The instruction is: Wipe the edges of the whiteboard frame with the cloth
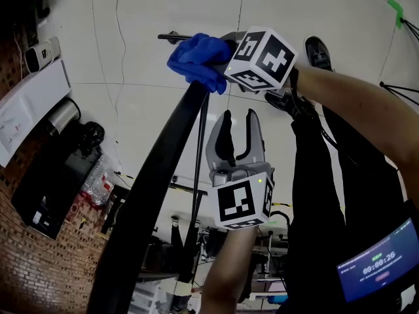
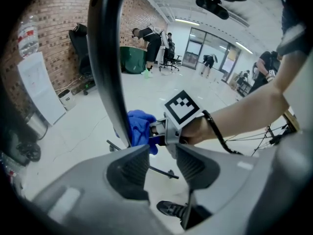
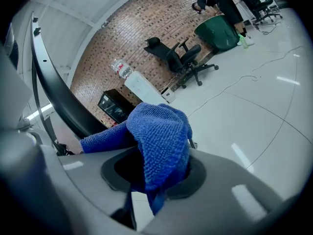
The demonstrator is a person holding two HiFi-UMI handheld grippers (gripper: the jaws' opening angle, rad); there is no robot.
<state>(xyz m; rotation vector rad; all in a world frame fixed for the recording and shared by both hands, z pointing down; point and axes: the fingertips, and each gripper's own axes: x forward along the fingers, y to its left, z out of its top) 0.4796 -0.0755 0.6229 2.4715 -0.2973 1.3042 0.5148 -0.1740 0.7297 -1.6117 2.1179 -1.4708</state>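
**Cloth (image 1: pixel 196 61) at the frame's edge above a pale glossy floor**

Right gripper (image 3: pixel 156 173) has its jaws clamped on the blue cloth, which bunches up over them and lies against the dark, curved edge of the whiteboard frame (image 1: pixel 157 195); it seems to press on the edge, though the fold hides the contact. Left gripper (image 2: pixel 161 160) hangs just right of the frame with its jaws apart and nothing between them. Below lies a white tiled floor (image 1: pixel 131 31), shiny with ceiling light, with a thin cable (image 1: pixel 118 31) trailing across it. A brick wall (image 3: pixel 127 38) closes the far side, with a black office chair (image 3: pixel 181 58) and a water bottle (image 3: pixel 121 68) in front of it.
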